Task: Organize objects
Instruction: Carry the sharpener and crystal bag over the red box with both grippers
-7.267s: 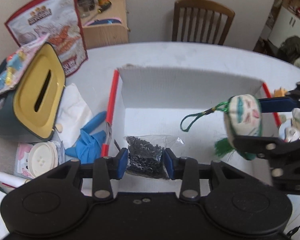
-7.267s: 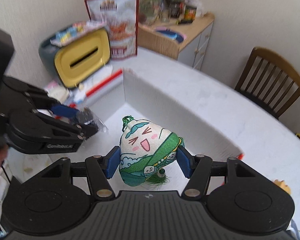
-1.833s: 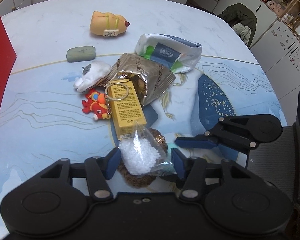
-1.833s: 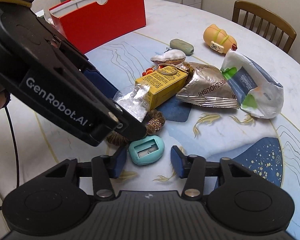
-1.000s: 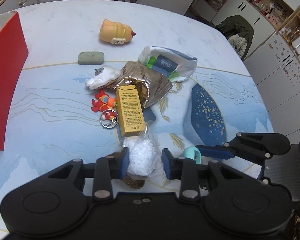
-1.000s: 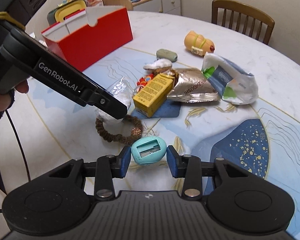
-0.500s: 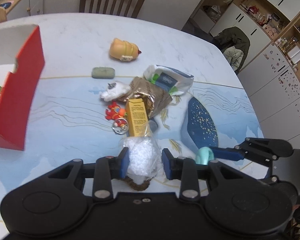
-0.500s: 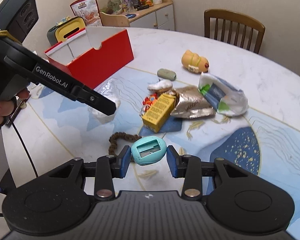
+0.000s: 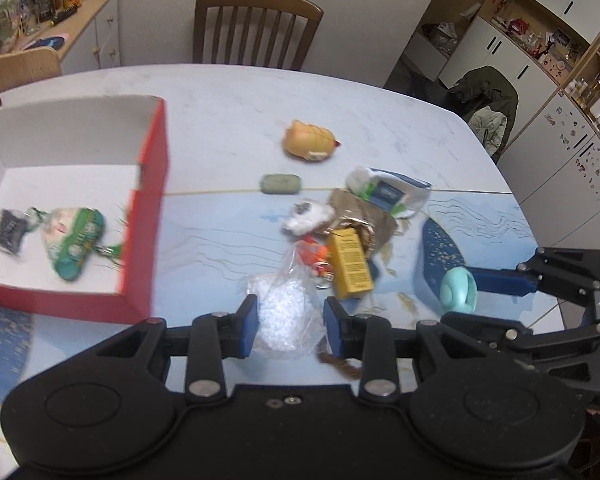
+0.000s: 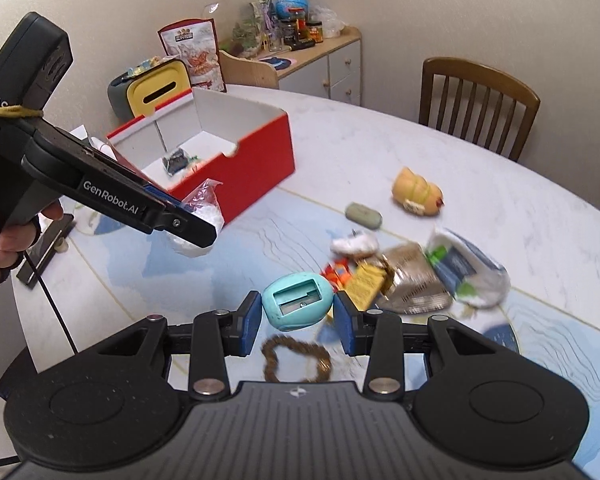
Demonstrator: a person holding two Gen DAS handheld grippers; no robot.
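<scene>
The left hand-held gripper [image 9: 287, 322] pinches a floppy bag of white beads [image 9: 284, 316] and the right hand-held gripper [image 10: 296, 320] pinches a smooth blue sharpener [image 10: 298, 306], so either might slip out above the desk [image 9: 228, 120] before reaching the red box [image 9: 146, 216].

The box [image 9: 144, 216] sits left of the snack pile [image 9: 352, 224], with 2 items [image 9: 72, 240] inside it.

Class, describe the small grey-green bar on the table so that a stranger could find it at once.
Start at the red cardboard box on the round table. Between it and the cluttered pile lies the small grey-green bar, just below the orange plush toy. It alone lies apart, flat, rounded and plain.
</scene>
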